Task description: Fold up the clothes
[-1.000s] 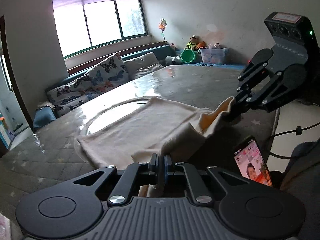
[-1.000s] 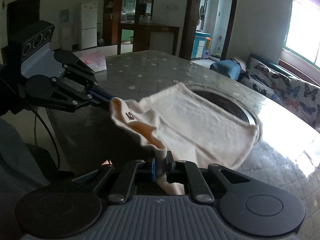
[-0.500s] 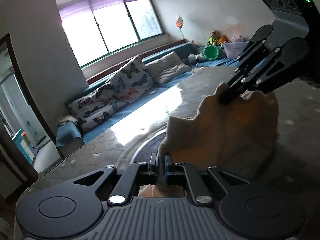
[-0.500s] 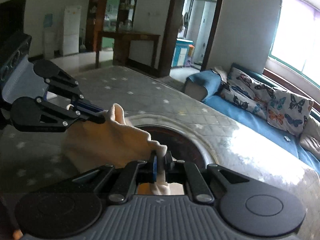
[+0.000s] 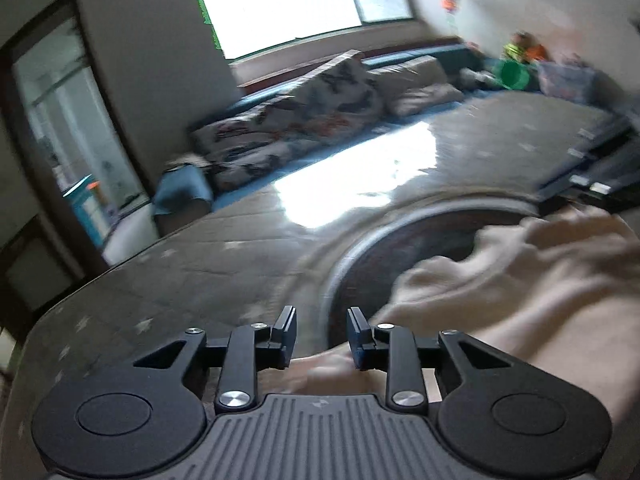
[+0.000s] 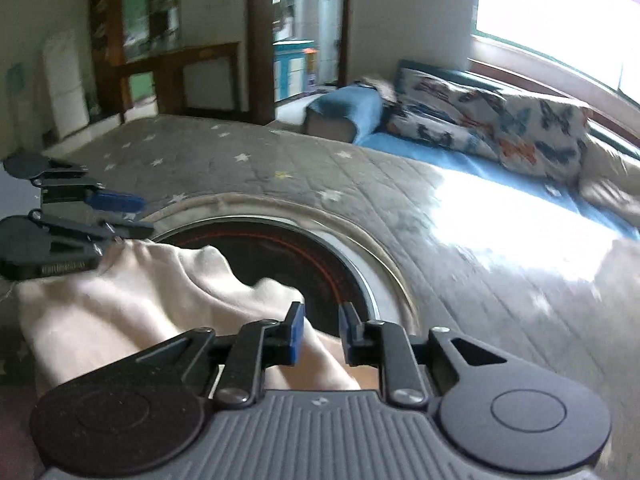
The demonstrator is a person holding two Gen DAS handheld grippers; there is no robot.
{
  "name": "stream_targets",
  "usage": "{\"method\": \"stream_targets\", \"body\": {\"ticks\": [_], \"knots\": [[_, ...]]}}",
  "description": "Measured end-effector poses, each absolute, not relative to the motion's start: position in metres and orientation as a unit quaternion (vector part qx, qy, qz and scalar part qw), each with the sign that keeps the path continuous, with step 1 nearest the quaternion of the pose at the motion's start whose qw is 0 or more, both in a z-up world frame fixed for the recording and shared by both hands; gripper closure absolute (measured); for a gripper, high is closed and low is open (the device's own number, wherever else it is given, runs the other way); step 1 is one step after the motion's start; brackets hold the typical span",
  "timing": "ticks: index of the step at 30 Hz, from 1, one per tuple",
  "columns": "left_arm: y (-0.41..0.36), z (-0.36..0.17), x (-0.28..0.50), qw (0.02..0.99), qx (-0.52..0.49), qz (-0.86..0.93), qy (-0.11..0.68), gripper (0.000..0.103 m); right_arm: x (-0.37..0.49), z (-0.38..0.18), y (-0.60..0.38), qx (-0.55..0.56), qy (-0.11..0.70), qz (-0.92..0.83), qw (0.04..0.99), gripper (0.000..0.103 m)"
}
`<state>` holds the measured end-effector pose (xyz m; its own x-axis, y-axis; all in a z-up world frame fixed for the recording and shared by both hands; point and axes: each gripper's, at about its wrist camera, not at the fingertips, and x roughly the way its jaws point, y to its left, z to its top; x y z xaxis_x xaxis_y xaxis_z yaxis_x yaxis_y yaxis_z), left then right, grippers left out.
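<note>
Left wrist view shows your left hand-held gripper spread, nothing between its fingers; your right hand-held gripper is spread too. Just ahead, the cream garment lies bunched on the bench, partly over the round inset. It looks soft and light; pinch its edges or corners. Far off, a green tub is too blurred to see inside.

Cloth on table, partly over round inset; sofa behind.
</note>
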<state>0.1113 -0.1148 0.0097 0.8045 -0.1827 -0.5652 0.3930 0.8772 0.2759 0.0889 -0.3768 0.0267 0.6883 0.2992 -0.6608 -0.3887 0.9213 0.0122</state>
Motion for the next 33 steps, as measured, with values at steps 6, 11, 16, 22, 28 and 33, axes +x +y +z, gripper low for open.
{"method": "stream_targets", "body": {"ticks": [6, 11, 16, 22, 28, 33], "knots": [[-0.104, 0.033, 0.066, 0.932, 0.132, -0.205, 0.268, 0.073, 0.054, 0.022, -0.404, -0.034, 0.343, 0.159, 0.925, 0.066], [-0.114, 0.025, 0.024, 0.919, 0.141, -0.244, 0.277, 0.073, 0.05, 0.015, -0.412, -0.013, 0.34, 0.138, 0.93, 0.065], [-0.115, 0.015, 0.008, 0.917, 0.142, -0.235, 0.288, 0.073, 0.057, 0.005, -0.411, 0.007, 0.345, 0.128, 0.93, 0.08], [-0.114, 0.007, 0.003, 0.915, 0.137, -0.233, 0.298, 0.072, 0.055, 0.008, -0.408, -0.019, 0.32, 0.111, 0.941, 0.094], [-0.11, 0.016, 0.006, 0.914, 0.123, -0.24, 0.304, 0.072, 0.06, 0.008, -0.413, -0.008, 0.325, 0.099, 0.94, 0.075], [-0.097, 0.034, 0.027, 0.92, 0.087, -0.236, 0.299, 0.072, 0.051, 0.024, -0.399, -0.015, 0.298, 0.132, 0.945, 0.075]]}}
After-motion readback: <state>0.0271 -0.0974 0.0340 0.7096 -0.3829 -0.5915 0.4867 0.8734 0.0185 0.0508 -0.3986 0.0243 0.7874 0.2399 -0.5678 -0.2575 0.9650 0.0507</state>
